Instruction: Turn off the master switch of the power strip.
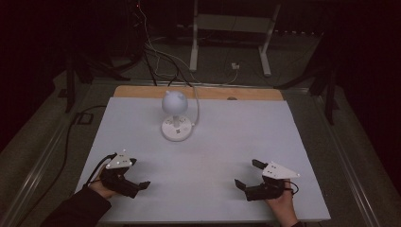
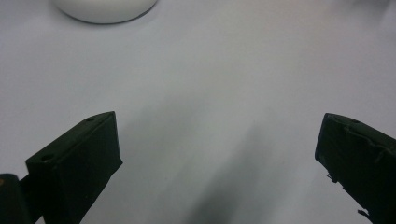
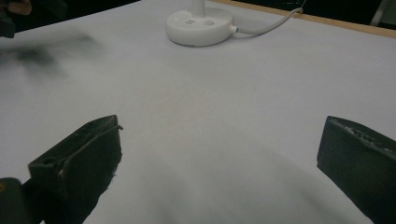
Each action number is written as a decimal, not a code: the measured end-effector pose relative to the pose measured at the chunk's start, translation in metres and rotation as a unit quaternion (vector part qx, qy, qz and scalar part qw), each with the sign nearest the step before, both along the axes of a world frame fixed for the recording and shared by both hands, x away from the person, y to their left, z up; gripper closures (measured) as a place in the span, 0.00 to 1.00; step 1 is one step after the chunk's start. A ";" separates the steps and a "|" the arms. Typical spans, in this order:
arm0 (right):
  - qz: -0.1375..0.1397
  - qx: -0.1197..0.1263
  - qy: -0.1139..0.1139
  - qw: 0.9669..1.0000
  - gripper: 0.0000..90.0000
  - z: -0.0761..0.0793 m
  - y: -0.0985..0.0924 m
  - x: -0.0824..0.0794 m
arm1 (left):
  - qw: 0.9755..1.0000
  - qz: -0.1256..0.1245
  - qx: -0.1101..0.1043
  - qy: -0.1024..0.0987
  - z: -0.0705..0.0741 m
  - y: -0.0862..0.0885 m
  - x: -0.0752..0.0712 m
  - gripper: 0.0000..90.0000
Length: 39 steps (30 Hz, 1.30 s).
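So both claws are sitting at the near edge of the desk (image 1: 208, 156), one in each hand, and neither is holding anything. The left claw (image 1: 137, 174) has its jaws spread wide, with bare white desk between them in its own view. Same story for the right claw (image 1: 247, 173): wide apart, empty, jaws pointed inward and forward.

The only thing out there to go for is the lamp (image 1: 175, 109), a small white one with a round base, a short upright stem and a ball-shaped head on top. It stands well ahead of both claws, toward the far side of the desk and a bit left of the middle. So from the left claw it's forward and slightly to the right; from the right claw it's forward and off to the left, clearly farther. In the left gripper view the base (image 2: 105, 10) just peeks in at the top left, and in the right gripper view the base (image 3: 200, 25) sits up top, with its cord (image 3: 268, 27) trailing off toward the far edge.

My guess is the left claw is the one to reach, since it's nearer. The long axis is vertical, so you'd come in level from the side for the stem, or from above for the buttons on the base.
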State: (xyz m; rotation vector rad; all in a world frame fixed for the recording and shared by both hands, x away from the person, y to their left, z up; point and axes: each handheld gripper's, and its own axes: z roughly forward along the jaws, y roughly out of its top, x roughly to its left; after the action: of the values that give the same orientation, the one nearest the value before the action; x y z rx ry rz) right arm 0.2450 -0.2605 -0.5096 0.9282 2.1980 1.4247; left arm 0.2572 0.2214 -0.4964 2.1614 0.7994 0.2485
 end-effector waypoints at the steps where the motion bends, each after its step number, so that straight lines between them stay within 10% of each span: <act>1: 0.000 0.000 0.000 1.000 0.00 0.000 0.000 0.000 | 1.000 0.004 -0.003 -0.002 -0.002 0.001 -0.002 0.01; 14: 0.001 -0.003 0.001 1.000 0.00 0.000 -0.001 0.001 | 0.999 0.040 0.024 -0.018 -0.019 0.009 -0.024 0.01; 39: 0.008 -0.005 0.006 1.000 0.00 -0.002 0.001 0.002 | 0.997 0.062 -0.005 -0.038 -0.026 0.020 -0.028 0.01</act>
State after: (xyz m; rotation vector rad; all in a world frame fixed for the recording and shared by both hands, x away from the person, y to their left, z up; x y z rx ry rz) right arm 0.2470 -0.2600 -0.5111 0.9206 2.2242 1.4172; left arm 0.2290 0.2413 -0.5225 2.0839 0.8910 0.3865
